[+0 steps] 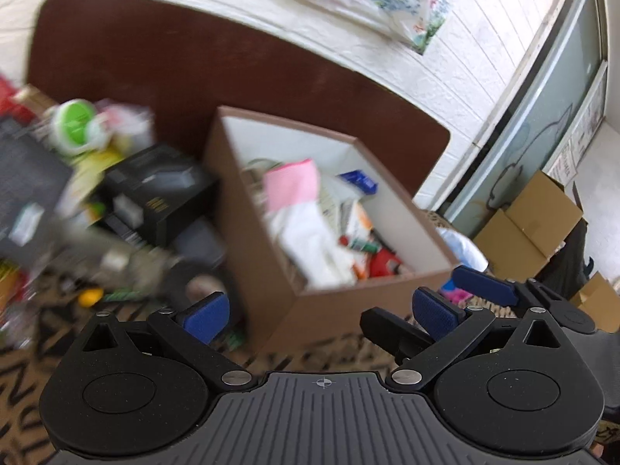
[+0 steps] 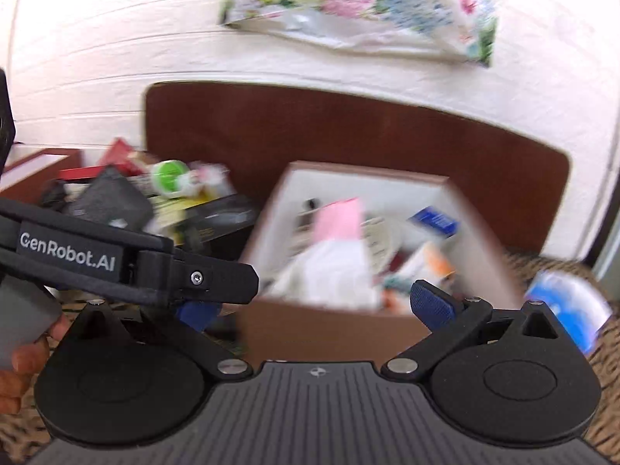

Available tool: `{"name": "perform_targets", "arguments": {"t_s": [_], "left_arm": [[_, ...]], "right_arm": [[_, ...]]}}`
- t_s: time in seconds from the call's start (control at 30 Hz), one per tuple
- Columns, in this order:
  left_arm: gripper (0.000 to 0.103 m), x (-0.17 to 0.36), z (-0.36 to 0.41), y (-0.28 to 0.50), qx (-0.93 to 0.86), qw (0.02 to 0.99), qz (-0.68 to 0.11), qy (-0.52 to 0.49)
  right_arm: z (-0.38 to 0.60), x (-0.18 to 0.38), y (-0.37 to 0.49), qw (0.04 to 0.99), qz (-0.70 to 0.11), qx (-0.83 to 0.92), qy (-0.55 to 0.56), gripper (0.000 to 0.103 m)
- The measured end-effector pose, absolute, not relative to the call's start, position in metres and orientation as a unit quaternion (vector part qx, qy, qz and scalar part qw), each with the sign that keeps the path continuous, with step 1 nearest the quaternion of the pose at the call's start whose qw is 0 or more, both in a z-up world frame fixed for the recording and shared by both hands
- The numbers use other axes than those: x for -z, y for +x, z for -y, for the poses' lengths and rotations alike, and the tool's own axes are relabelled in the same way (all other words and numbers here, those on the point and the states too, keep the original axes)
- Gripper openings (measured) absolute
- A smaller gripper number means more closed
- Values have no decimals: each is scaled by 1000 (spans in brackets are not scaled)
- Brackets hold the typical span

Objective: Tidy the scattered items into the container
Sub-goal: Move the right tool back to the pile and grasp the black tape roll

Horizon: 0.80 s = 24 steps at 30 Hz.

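Only my left view shows the cardboard cartons [image 1: 538, 224] by the glass door; only my right view shows a person's fingers [image 2: 23, 352] gripping the handle of my left gripper [image 1: 323, 312]. Both tools tilt down toward the box [image 1: 267, 271], side by side. My left jaws stand apart, empty. My right gripper [image 2: 314, 306] has its jaws wide apart, empty too. The brown, white-lined box sits on a patterned surface, partly filled, a pink packet [image 1: 292, 184] on top. A blurred pile [image 1: 89, 178] lies just left of it.

Home bedroom, wooden headboard [image 1: 193, 62], patterned bedspread [image 1: 23, 368]
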State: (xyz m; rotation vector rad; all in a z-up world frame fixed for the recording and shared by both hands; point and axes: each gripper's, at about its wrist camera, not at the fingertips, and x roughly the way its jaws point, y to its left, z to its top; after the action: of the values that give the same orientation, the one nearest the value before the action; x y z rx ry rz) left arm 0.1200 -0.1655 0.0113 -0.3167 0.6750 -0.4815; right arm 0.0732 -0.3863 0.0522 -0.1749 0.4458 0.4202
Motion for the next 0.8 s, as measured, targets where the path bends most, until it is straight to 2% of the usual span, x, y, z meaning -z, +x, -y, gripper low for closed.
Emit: {"name": "perform_targets", "arguments": {"t_s": [0.2,0.5,0.7,0.8], "left_arm": [[103,19,112,74,195,907,-335,-167],[103,49,57,62,150,913,-344,-161],[102,48,56,93,153,917,-336,-151],[94,46,55,109,165,909,-344,-164]], "right_arm": [[348,-18,38,937,-245,-241,-64,103],[298,19,26,922,-281,-256,-72,100],[276,17,44,926,-248,-264,-106,90],[266,17,58,922,-244,-275,-122,81]]}}
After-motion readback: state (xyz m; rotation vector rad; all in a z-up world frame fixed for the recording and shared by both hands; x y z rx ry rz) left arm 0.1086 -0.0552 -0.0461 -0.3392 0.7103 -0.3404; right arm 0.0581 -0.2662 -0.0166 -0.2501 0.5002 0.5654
